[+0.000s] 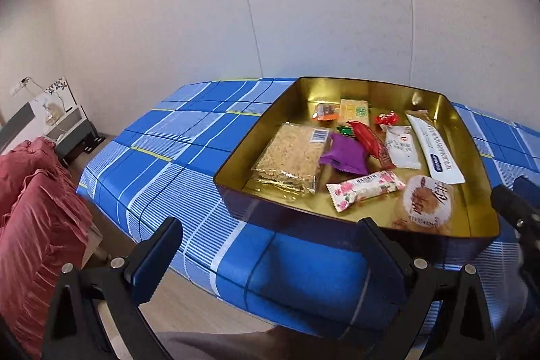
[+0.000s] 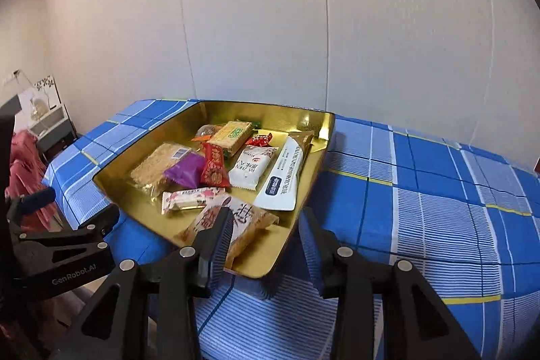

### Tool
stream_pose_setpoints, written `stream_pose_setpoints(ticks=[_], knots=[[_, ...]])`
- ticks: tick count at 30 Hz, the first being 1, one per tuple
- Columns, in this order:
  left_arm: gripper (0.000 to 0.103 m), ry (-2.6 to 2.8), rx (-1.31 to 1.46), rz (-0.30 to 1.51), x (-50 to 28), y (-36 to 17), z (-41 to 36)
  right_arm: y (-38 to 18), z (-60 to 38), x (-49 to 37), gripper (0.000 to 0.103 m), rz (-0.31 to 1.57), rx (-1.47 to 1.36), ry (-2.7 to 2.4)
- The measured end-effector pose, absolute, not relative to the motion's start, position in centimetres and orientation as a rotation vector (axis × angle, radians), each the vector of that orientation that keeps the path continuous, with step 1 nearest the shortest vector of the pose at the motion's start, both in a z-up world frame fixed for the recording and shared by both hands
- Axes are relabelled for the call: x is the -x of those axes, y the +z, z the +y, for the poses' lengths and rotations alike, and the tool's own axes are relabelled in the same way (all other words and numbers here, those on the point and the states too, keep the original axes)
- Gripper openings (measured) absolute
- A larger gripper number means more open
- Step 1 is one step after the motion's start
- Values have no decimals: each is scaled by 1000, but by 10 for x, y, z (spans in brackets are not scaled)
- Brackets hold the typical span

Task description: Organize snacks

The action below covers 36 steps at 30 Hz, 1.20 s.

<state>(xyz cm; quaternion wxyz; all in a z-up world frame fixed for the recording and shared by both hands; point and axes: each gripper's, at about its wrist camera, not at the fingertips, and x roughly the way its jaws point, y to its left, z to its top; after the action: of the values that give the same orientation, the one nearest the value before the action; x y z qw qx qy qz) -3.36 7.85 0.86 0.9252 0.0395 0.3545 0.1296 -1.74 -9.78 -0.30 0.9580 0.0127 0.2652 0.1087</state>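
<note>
Hovering near gold tin (image 2: 314,157) – left gripper (image 1: 270,255) spread wide, right gripper (image 2: 266,238) parted, both empty; snacks gathered inside for tidiness.

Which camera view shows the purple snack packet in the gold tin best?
The left wrist view: the purple snack packet lies almost fully visible. In the right wrist view, the red packet overlaps its edge.
</note>
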Motion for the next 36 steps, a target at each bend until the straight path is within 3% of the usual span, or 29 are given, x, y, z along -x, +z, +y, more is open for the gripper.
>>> stream_pose_setpoints(ticks=[36], knots=[[103,259,-61,682,41,15,81,-11,-90,26,41,538,-46,221]])
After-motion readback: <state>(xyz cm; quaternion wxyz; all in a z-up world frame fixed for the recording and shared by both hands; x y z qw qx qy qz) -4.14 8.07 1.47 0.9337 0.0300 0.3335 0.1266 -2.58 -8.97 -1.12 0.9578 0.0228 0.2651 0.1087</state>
